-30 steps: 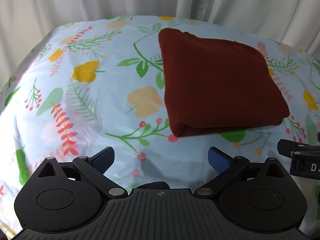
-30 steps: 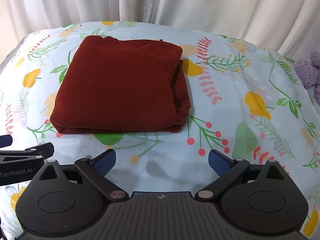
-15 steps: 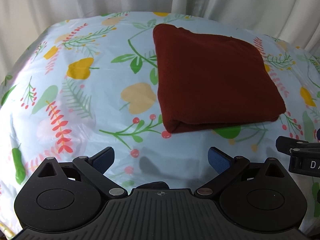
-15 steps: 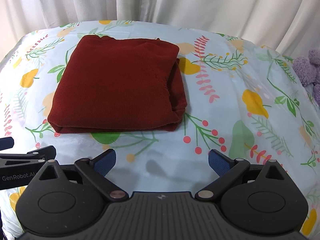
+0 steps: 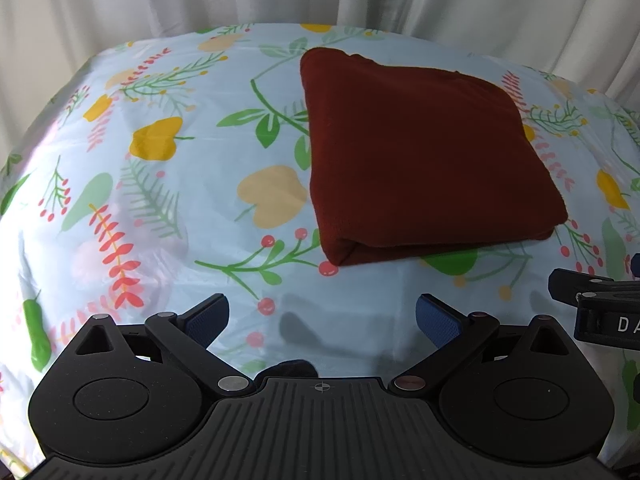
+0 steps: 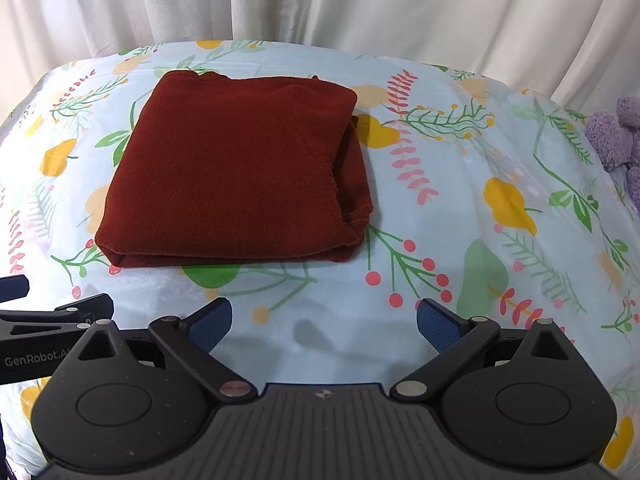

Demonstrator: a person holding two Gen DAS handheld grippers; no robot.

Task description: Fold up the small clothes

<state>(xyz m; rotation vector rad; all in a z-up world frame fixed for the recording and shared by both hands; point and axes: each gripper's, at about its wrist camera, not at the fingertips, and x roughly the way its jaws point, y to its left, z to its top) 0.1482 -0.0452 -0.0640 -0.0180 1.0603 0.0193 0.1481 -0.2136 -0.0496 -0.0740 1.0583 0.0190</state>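
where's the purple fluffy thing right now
The purple fluffy thing shows only in the right wrist view, at the far right edge of the floral cloth, well right of the folded red garment.

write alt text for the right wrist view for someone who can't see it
A folded dark red garment lies on a floral tablecloth, beyond the open, empty right gripper. White curtains hang behind.
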